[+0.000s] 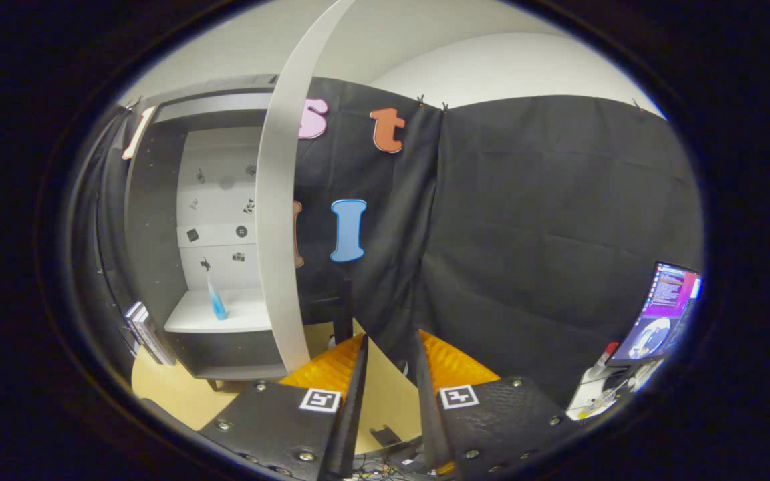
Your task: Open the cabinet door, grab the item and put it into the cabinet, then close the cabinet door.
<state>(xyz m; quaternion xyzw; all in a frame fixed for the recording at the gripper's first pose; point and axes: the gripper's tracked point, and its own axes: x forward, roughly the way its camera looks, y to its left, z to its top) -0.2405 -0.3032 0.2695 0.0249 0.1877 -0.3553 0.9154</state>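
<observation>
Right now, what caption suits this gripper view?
Empty open gripper faces the open cabinet door; spray bottle stands inside.

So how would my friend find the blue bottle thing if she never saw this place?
Look at the tall dark grey cabinet with its pale door swung open, beyond the open gripper. On its white shelf stands one slim clear-blue spray bottle, upright, with a black trigger top. Nothing else stands on that shelf.

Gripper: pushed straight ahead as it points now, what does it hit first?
Probably the black cloth wall. The gripper is open and empty; the open cabinet door stands just left of that line, though depth is unclear.
</observation>
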